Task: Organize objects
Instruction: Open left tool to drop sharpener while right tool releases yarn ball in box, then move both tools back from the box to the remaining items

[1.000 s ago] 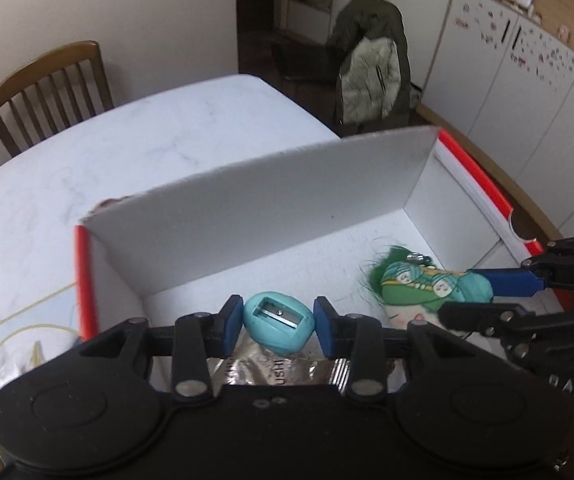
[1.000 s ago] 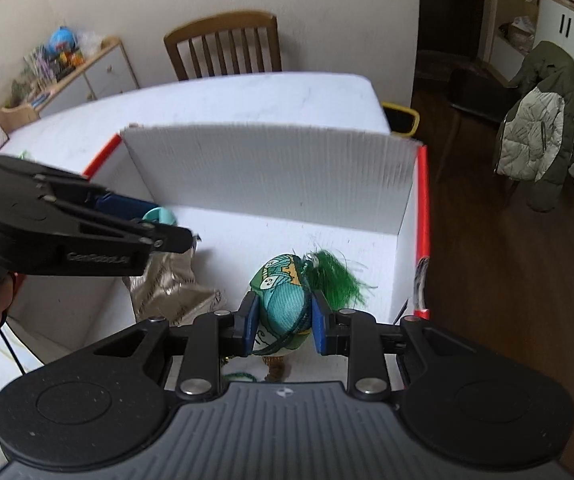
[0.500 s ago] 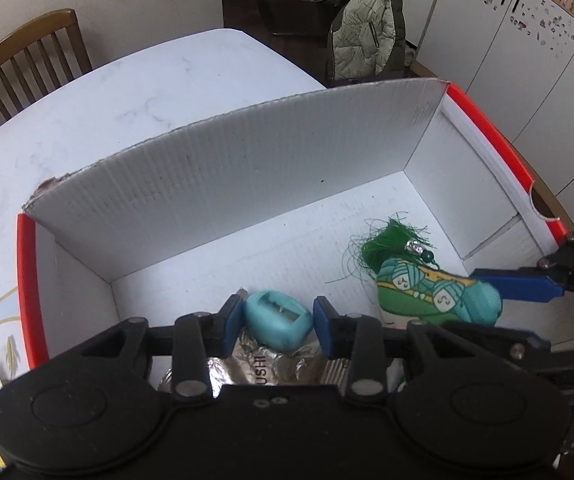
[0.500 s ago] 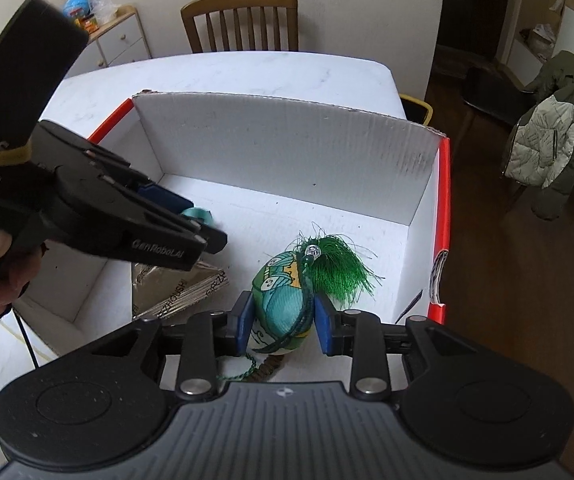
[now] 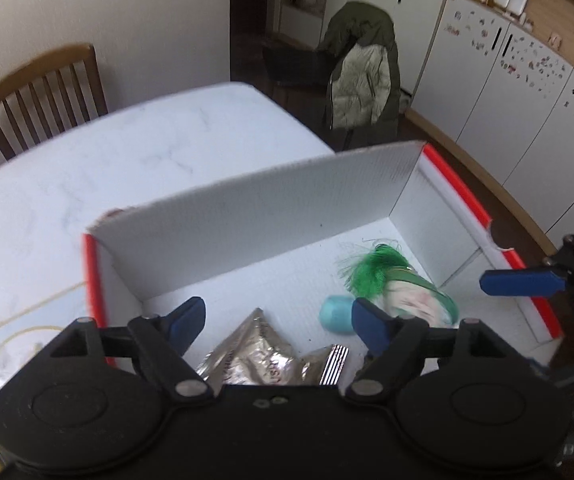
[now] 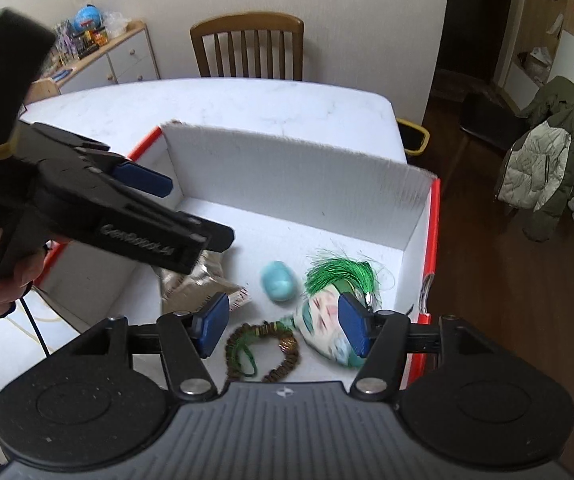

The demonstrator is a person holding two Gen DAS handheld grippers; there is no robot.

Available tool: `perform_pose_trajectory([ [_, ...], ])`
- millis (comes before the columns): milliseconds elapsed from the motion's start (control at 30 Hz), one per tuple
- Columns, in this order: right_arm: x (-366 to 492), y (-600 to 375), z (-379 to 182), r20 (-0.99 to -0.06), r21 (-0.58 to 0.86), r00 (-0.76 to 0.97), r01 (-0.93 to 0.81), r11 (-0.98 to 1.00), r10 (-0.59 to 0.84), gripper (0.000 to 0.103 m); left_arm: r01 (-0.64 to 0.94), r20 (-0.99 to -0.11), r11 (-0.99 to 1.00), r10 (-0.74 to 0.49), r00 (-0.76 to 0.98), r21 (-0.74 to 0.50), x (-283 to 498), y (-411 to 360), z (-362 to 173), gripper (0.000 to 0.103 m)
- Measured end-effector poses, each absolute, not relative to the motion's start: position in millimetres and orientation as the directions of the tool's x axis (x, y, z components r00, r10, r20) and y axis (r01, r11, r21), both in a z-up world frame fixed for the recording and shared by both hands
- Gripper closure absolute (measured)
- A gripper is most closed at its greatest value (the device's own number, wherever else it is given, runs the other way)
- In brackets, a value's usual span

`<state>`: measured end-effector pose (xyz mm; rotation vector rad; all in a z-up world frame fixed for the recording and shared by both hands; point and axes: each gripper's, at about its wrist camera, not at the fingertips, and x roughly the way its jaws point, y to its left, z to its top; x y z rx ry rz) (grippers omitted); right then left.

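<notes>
A white box with red edges (image 5: 271, 232) (image 6: 287, 172) stands on the table. On its floor lie a teal pencil sharpener (image 5: 335, 318) (image 6: 279, 286), a green-tasselled cloth pouch (image 5: 411, 300) (image 6: 327, 328), a silver foil packet (image 5: 255, 356) (image 6: 195, 284) and a beaded cord (image 6: 265, 350). My left gripper (image 5: 277, 322) (image 6: 143, 180) hangs open above the foil packet, holding nothing. Over the pouch and cord, my right gripper (image 6: 283, 326) stands open too, its right pad beside the pouch.
The box sits on a white marble table (image 5: 127, 160) with a wooden chair (image 6: 247, 46) at its far side. A jacket hangs over another chair (image 5: 363, 80) on the dark floor to the right. A hand (image 6: 3, 276) holds the left gripper.
Both grippers have opened and pulled up and back. The sharpener and the pouch have dropped onto the box floor.
</notes>
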<state>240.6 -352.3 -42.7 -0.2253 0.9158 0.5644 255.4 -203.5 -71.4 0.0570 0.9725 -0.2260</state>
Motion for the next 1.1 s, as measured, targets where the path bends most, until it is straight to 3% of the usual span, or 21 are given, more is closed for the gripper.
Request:
perform_pose_trajectory([
  [267,220.1,-331.0,-17.9,-0.763,0.067,0.506,-0.557,0.828,0.402,0.034,0.156,-0.785,0.986,-0.147,0.602,-0.066,221.4,-159.3,-40.9,0.02],
  [533,199.0,-277.1,-8.0,-0.757,0.079,0.493,-0.582,0.809,0.429,0.032,0.085,-0.763,0.994,-0.104,0.638,-0.064,190.2,-92.9,-29.3,0.019],
  [633,189.6,-250.3,2.9,-0.742,0.079,0.495,-0.605,0.792,0.453,0.025,0.058,-0.753,0.997,-0.08,0.653,-0.055,179.0,-64.8,-16.6,0.011],
  [867,173.3,-178.6,0.6,-0.725,0.109,0.483,-0.623,0.774,0.491,0.025,-0.01,-0.745,0.999,-0.017,0.667,-0.031,161.6,4.4,-13.6,0.01],
  [1100,158.7,-122.2,5.8,-0.705,0.15,0.498,-0.591,0.792,0.505,0.019,-0.048,-0.722,0.999,0.022,0.692,-0.015,143.3,70.7,-1.2,0.001],
])
